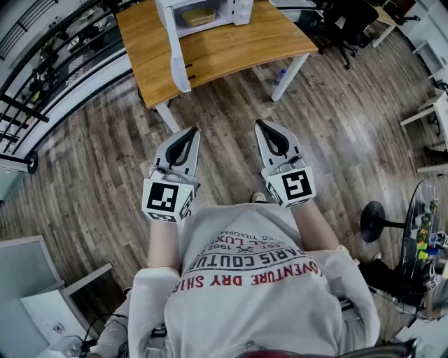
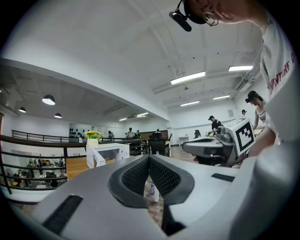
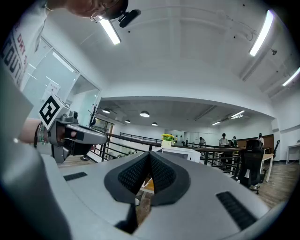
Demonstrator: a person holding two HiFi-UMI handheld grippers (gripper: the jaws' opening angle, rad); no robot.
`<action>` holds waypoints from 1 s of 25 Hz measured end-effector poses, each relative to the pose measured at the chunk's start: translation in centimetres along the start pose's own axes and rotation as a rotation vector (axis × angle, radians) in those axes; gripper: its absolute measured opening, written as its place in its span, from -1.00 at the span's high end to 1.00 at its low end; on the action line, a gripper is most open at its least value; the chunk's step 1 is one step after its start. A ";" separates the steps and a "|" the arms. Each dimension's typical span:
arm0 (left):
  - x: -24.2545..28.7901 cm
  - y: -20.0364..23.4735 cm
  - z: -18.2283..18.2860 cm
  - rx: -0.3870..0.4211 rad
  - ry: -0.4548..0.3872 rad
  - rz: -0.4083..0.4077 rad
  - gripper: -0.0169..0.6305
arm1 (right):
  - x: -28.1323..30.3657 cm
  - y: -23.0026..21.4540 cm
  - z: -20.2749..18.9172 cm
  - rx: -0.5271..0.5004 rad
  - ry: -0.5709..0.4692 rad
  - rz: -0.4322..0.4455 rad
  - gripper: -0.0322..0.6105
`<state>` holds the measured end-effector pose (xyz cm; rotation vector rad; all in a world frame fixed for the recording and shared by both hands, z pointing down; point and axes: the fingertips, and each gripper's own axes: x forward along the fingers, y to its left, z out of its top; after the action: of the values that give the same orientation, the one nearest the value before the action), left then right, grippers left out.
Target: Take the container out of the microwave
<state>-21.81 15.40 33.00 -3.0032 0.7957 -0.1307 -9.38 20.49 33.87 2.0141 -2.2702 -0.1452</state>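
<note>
A white microwave (image 1: 210,12) stands on a wooden table (image 1: 238,49) at the top of the head view. Its door (image 1: 176,52) hangs open toward me. Inside it sits a tan container (image 1: 199,17). My left gripper (image 1: 194,130) and right gripper (image 1: 257,123) are held side by side over the floor, well short of the table and pointing at it. Both have their jaws shut with nothing between them. The left gripper view shows the microwave (image 2: 107,153) far off beyond the shut left gripper (image 2: 148,157). In the right gripper view, the microwave (image 3: 182,153) lies past the shut right gripper (image 3: 150,153).
A water bottle (image 1: 280,75) stands on the wood floor by a table leg. A black office chair (image 1: 346,24) is right of the table, and a black railing (image 1: 49,77) runs along the left. A round stool base (image 1: 374,218) lies at my right, white furniture (image 1: 42,294) at lower left.
</note>
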 end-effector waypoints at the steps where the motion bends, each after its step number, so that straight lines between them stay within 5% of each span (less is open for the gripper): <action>1: 0.0 0.1 0.0 0.000 -0.002 0.001 0.90 | 0.1 0.0 0.0 -0.002 -0.001 0.001 0.82; 19: 1.7 0.7 -0.5 -0.023 -0.002 -0.010 0.90 | 0.8 -2.0 -0.2 0.022 -0.029 -0.030 0.79; 23: 2.7 0.6 -1.1 -0.036 0.013 0.002 0.90 | 1.3 -4.1 -0.5 0.000 -0.020 -0.043 0.23; 25: 3.2 0.5 -1.3 -0.042 0.018 0.013 0.90 | 1.7 -5.3 -0.9 0.022 -0.013 -0.040 0.23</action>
<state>-19.36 13.36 34.49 -3.0396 0.8294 -0.1432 -4.27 18.20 34.09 2.0764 -2.2505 -0.1373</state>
